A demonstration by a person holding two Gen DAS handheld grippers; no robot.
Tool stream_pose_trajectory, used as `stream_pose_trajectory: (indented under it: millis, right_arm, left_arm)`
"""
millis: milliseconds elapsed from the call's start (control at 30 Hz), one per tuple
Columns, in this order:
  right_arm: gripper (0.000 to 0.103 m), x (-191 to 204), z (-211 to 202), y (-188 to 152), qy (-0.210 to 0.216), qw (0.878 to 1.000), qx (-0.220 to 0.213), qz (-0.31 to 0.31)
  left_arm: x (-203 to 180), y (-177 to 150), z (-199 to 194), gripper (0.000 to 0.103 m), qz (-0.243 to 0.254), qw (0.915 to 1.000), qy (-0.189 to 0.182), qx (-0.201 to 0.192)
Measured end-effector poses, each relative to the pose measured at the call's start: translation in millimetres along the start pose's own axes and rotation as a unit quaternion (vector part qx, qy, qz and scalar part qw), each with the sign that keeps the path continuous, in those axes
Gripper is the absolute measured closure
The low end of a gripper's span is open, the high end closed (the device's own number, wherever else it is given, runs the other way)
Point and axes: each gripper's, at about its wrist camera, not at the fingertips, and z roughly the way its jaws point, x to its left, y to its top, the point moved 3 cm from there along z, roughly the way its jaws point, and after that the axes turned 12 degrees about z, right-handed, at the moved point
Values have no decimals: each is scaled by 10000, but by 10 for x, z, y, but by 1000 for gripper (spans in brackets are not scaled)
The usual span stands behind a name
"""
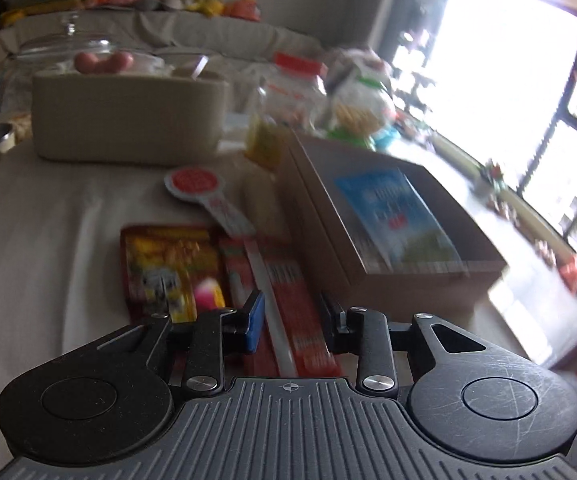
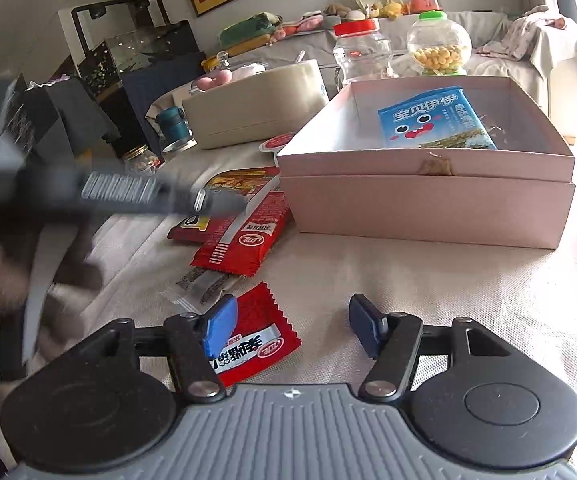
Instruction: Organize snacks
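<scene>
Cloth-covered table [image 2: 368, 280] with pink box [image 2: 428, 208], red snack packets [image 2: 244, 240].

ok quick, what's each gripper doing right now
left gripper: open, over the red packet, not gripping it.
right gripper: open, holding nothing.

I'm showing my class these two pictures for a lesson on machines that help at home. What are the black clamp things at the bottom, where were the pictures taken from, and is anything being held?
Each picture comes from a camera mounted on a hand-held clamp with two fingers; a person carries one in each hand. The left gripper hovers over a long red snack packet, jaws apart. The right gripper is open beside a small red packet. Nothing is held. On the cloth-covered table more red packets lie beside a pink box with a blue seaweed packet inside.
</scene>
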Motion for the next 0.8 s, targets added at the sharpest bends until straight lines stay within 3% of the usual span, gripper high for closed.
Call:
stream_pose_trajectory:
  millis: [133,200,267,333,433,500,567,667,800]
  right_arm:
    - [38,-2,1,2,37,10000,10,0]
    - [38,-10,-2,7,56,10000,11,15]
    - [36,-12,-4,10,77,10000,17,28]
    - [36,-11,-3,8,75,10000,20,15]
    - [36,-11,-3,6,74,10000,20,15]
    - [36,-7,-1,4,66,10000,22,6]
    - [35,-2,-1,-1,55,10000,20,-9]
    - [35,4,-1,-5,50,10000,19,-19]
    - [33,25,3,-19,49,10000,31,-57]
  left_arm:
    - [20,44,284,69,103,9991,25,407]
    - [-102,-3,316,68,696,9962,-81,509]
    - [-218,-52,261,65,1389,9890,66,511]
    - [-232,-89,196,63,1679,9842,207,515]
    - [-135,-69,188,61,1339,9886,181,657]
    - [-31,-48,247,61,628,9947,-165,793]
    - [11,-27,329,51,153,9946,-434,935]
    - [-93,1,409,43,459,9937,-362,959]
    - [-233,-11,478,41,909,9908,-119,991]
